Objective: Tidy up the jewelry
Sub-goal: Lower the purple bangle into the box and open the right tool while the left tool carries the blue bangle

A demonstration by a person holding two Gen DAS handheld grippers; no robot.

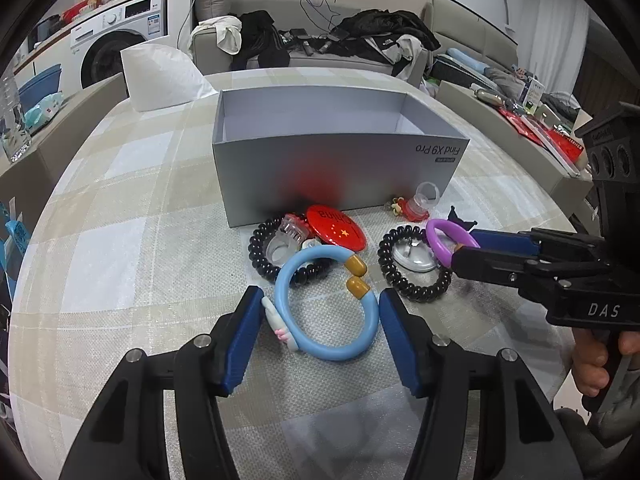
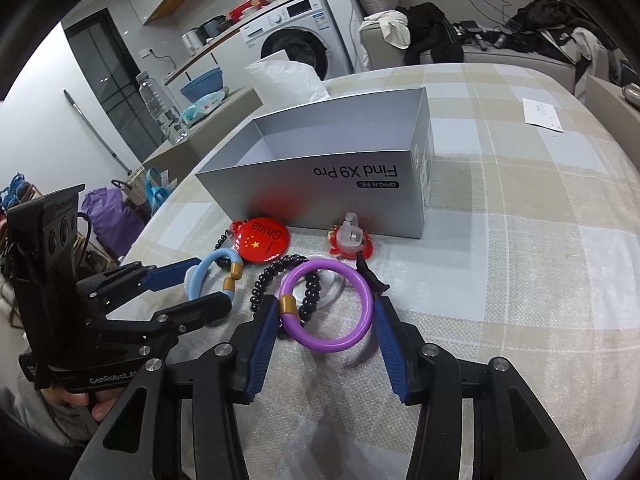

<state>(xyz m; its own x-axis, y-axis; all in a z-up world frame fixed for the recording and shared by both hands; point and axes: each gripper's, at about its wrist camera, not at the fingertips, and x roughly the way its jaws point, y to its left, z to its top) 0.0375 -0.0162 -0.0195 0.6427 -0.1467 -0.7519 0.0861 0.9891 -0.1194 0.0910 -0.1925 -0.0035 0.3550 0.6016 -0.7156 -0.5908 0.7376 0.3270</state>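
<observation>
Two grippers, jaws wide: left [image 1: 320, 316] brackets blue bangle [image 1: 326, 304], right [image 2: 324, 320] brackets purple bangle [image 2: 326, 306]; grey box [image 1: 320, 168] behind, visible interior empty.

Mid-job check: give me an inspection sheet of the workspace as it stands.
Surface: checked tablecloth.
Job's things: grey box open, nothing visible inside; blue bracelet, purple bracelet, two black coil hair ties, red badge, clear rings in front of it.
Clutter: white paper.
Grippers: left gripper straddles blue bracelet, right gripper straddles purple bracelet; grip uncertain.
Cables: black cables over sofa.
Surroundings: washing machine, clothes on sofa, water bottle.
</observation>
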